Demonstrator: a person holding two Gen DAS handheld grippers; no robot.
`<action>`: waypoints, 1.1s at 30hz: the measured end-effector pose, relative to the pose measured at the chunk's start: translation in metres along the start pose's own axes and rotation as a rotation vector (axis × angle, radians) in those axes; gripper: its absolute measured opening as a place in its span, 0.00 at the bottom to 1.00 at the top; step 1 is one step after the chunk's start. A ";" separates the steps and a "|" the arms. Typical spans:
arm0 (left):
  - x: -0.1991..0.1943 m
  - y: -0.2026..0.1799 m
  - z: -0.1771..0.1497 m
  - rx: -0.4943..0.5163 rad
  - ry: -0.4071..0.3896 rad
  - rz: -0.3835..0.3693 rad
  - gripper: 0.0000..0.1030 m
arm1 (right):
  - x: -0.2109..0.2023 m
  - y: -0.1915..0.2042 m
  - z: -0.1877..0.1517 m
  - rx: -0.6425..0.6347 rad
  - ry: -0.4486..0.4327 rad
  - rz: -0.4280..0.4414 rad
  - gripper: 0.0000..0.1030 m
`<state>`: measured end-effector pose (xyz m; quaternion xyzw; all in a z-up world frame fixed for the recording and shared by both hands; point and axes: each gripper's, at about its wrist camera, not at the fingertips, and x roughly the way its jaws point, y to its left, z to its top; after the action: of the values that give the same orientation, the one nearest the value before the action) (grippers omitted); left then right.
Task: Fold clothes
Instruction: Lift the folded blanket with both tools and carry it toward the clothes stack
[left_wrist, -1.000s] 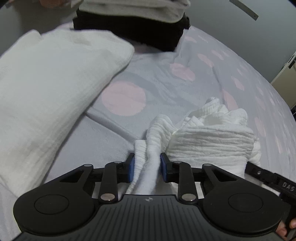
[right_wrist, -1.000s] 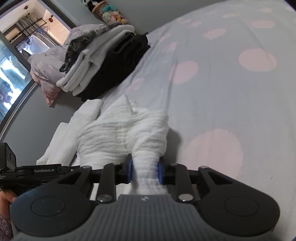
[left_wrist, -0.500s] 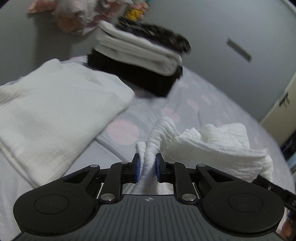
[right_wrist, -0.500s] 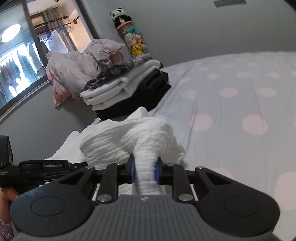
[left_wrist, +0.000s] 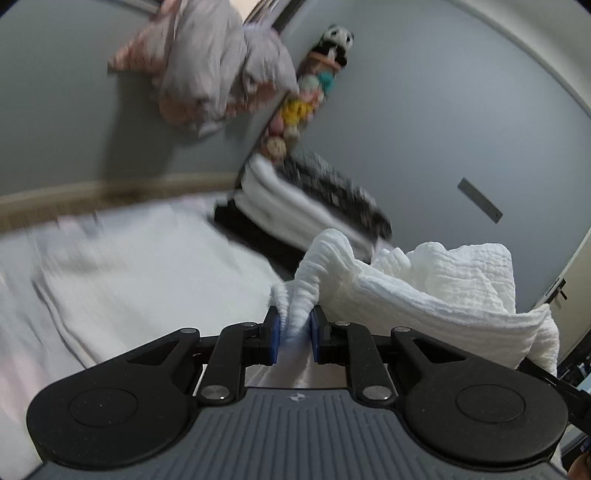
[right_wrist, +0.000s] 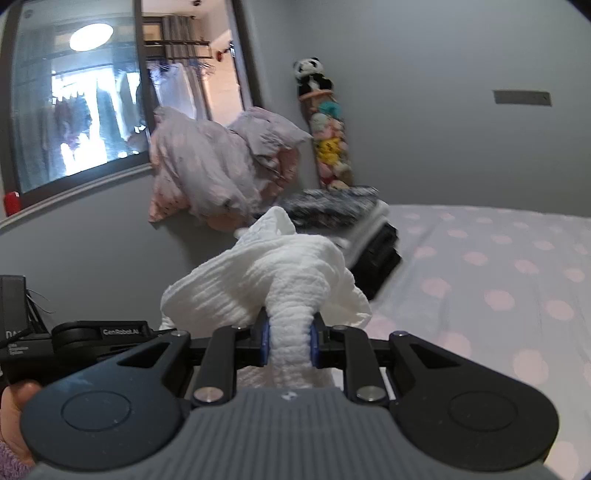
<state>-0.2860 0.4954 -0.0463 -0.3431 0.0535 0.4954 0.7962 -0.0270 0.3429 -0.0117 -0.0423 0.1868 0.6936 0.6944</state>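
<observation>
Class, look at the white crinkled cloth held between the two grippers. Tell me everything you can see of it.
The white crinkled cloth looks like soft, ribbed muslin, bunched and unfolded. The left gripper pinches one gathered edge between its blue pads; the right gripper clamps another thick bunch. The cloth sags loosely between them, in front of the stack of folded clothes. Whether its underside touches the bed cannot be told.

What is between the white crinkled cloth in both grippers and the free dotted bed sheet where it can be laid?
Nothing visible. The white cloth is pinched in the right gripper and the left gripper. The dotted sheet to the right looks bare. The folded stack lies further back, the flat white towel to the left.
</observation>
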 end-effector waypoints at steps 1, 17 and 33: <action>-0.006 0.005 0.011 0.014 -0.012 0.005 0.18 | 0.002 0.007 0.004 -0.002 -0.007 0.016 0.21; -0.012 0.043 0.171 0.376 -0.066 0.229 0.18 | 0.110 0.111 0.052 0.194 0.009 0.254 0.22; 0.185 0.075 0.127 0.537 0.180 0.248 0.18 | 0.248 0.048 -0.011 0.276 0.193 0.116 0.22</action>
<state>-0.2877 0.7313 -0.0655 -0.1538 0.2943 0.5247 0.7839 -0.0844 0.5761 -0.0914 -0.0023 0.3483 0.6930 0.6312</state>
